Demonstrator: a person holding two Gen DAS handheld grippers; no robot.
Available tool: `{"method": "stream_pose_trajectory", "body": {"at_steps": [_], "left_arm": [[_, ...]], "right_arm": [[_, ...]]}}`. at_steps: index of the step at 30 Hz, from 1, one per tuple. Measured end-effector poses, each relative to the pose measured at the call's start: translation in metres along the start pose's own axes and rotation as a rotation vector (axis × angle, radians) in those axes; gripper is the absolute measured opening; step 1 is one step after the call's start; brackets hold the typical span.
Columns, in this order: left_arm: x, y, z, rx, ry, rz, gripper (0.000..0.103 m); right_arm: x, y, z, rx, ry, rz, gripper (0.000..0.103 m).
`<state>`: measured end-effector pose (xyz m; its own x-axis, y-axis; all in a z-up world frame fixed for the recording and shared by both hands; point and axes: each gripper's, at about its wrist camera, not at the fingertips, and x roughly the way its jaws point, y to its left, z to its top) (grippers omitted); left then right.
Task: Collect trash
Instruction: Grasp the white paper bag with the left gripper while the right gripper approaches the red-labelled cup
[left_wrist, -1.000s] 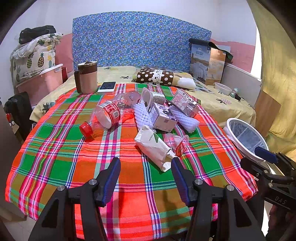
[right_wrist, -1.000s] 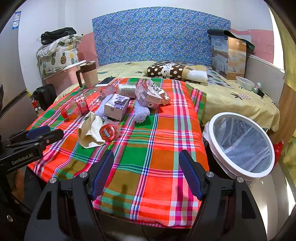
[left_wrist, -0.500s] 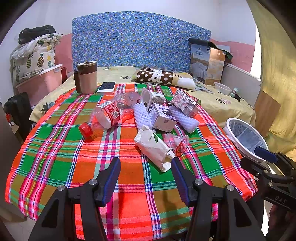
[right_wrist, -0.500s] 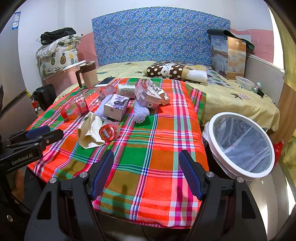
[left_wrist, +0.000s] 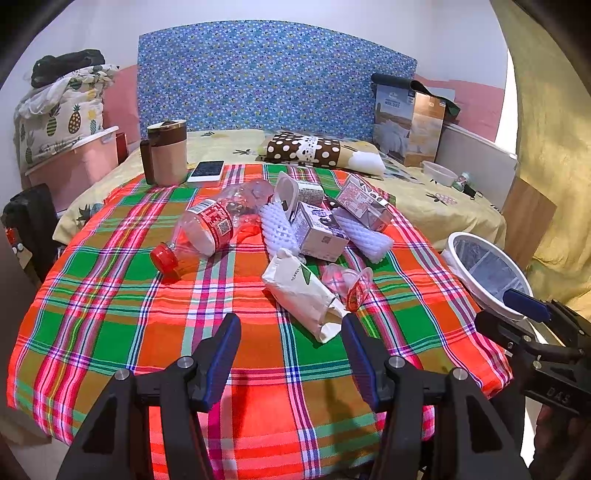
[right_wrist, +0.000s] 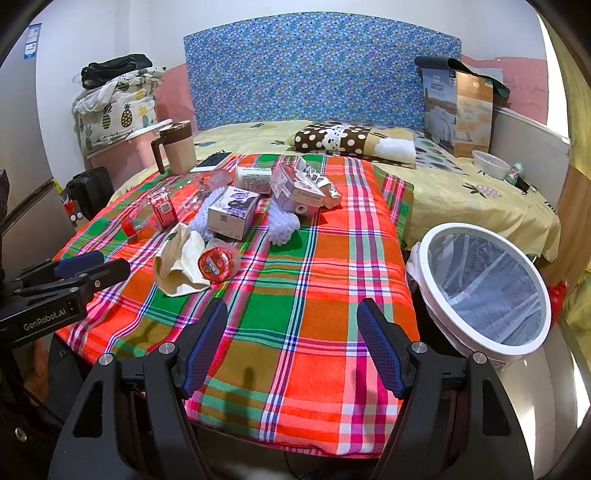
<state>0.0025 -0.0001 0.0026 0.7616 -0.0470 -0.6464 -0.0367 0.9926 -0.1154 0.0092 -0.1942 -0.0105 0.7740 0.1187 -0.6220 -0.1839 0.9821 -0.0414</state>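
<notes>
Left gripper (left_wrist: 291, 341) & right gripper (right_wrist: 291, 332) both spread, nothing between (hovering over plaid cloth (right_wrist: 314, 280)). Trash heaped mid-cloth: plastic bottle (left_wrist: 201, 236), paper bag (left_wrist: 303, 295), small carton (right_wrist: 232, 212). White-rimmed bin (right_wrist: 484, 291) sits beside cloth's right edge.

The lower ends of my left gripper (left_wrist: 291, 338) run off the bottom of the left wrist view, and my right gripper (left_wrist: 524, 314) is cut by its right edge. The trash bin (right_wrist: 480, 334) shows only its rim and liner; its body is hidden below. The print on the purple carton (left_wrist: 319, 234) and the bottle label (left_wrist: 214, 221) is too small to read. The foam sleeve (left_wrist: 277, 230) lies partly hidden behind that carton. The near edge of the plaid cloth (right_wrist: 295, 435) is blocked by my gripper.
</notes>
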Motion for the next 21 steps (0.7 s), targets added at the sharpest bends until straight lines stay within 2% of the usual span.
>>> {"method": "stream_pose_trajectory", "body": {"at_steps": [8, 13, 21], "left_arm": [[0.017, 0.000, 0.002, -0.008, 0.024, -0.021, 0.056], [0.033, 0.002, 0.009, -0.054, 0.051, -0.064, 0.056], [0.063, -0.001, 0.016, -0.074, 0.099, -0.050, 0.054]], "right_arm": [[0.006, -0.004, 0.003, 0.005, 0.007, 0.003, 0.074], [0.010, -0.008, 0.005, 0.009, 0.007, 0.002, 0.074], [0.020, -0.011, 0.012, 0.015, 0.012, 0.016, 0.074]]}}
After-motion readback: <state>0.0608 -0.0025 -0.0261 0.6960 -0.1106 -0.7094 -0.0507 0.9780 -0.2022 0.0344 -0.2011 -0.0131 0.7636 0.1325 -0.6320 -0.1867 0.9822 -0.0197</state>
